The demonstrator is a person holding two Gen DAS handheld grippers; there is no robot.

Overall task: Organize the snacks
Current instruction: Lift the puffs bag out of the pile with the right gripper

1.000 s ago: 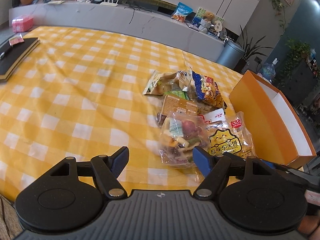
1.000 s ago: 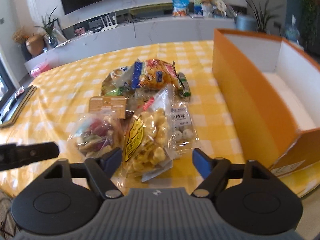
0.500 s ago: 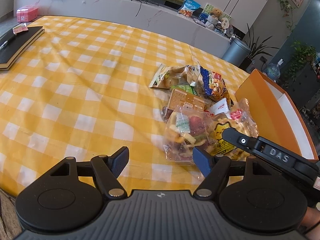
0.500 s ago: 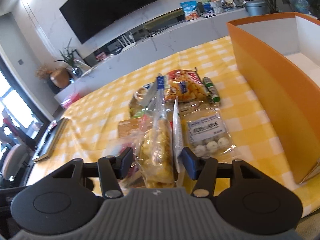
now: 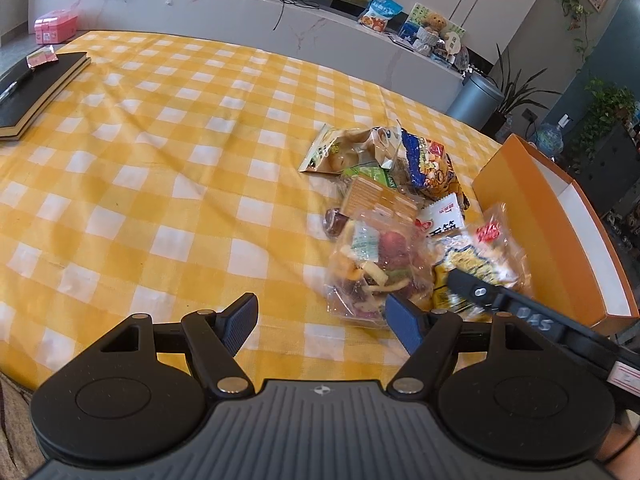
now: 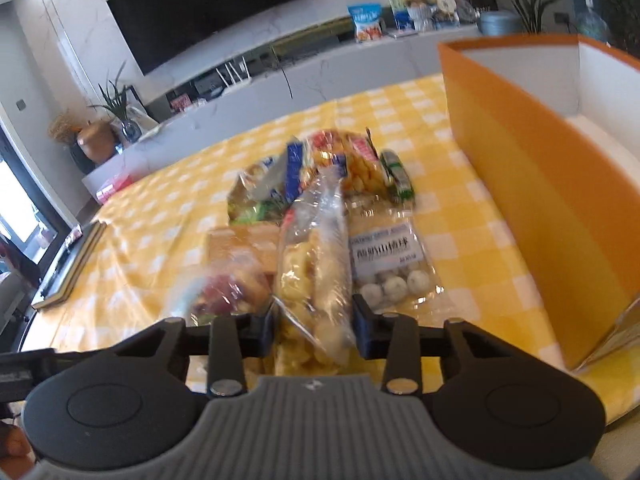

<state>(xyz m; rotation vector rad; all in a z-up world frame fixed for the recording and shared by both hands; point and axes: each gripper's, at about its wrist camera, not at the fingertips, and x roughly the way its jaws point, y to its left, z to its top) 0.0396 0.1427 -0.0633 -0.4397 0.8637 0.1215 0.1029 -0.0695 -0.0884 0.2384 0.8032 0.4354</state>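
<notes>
My left gripper (image 5: pixel 320 322) hangs idle over the yellow checked cloth (image 5: pixel 160 168), tongs wide apart with nothing between them; it has not shifted in the last second. Just right of it lies the clear bag of mixed dried fruit (image 5: pixel 368 268), untouched.

Change is on the right: my right gripper (image 6: pixel 314 322) has just been closing its tongs, and a second ago they stood wide around the pile. Now the pads pinch the clear bag of yellow puffed snacks (image 6: pixel 316 264) from both sides, and it stands up between them, front end raised off the heap. I judge the pick secured; the carry comes next.

The bag is crinkly film, bulging, yellow label, red patch near the top. Farther right, the orange box (image 6: pixel 520 168) stands open, near the pile.
</notes>
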